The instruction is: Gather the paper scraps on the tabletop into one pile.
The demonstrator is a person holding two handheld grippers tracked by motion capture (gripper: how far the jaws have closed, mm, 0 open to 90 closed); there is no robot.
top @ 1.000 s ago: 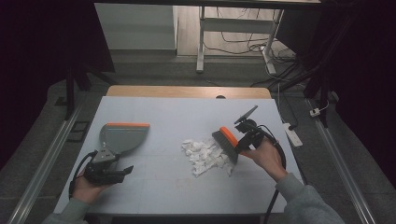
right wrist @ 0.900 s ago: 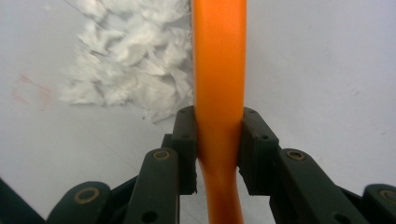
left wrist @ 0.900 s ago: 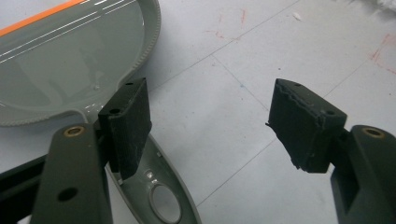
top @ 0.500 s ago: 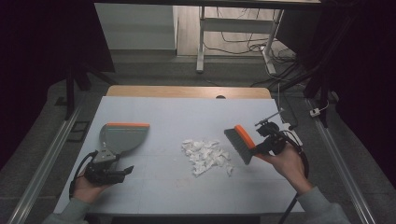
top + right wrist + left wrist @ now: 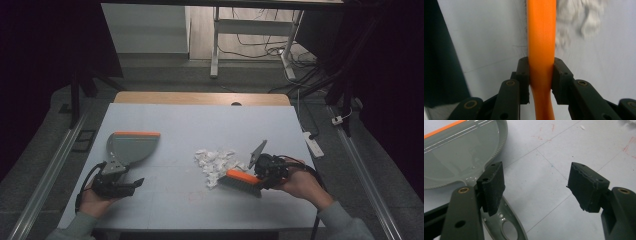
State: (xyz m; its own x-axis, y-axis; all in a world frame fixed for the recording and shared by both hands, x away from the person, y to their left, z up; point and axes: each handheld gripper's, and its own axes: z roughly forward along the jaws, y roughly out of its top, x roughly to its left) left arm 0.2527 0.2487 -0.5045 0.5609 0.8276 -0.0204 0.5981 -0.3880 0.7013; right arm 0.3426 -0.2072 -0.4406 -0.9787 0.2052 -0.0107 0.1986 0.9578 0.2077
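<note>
Orange-backed brush (image 5: 243, 178) with dark bristles, beside white scraps (image 5: 215, 161)

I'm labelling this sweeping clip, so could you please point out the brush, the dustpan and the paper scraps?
brush (image 5: 240, 178), high view, on its orange back.
dustpan (image 5: 131, 147), high view, on its grey tray.
paper scraps (image 5: 215, 160), high view, middle of the white pile.
</note>
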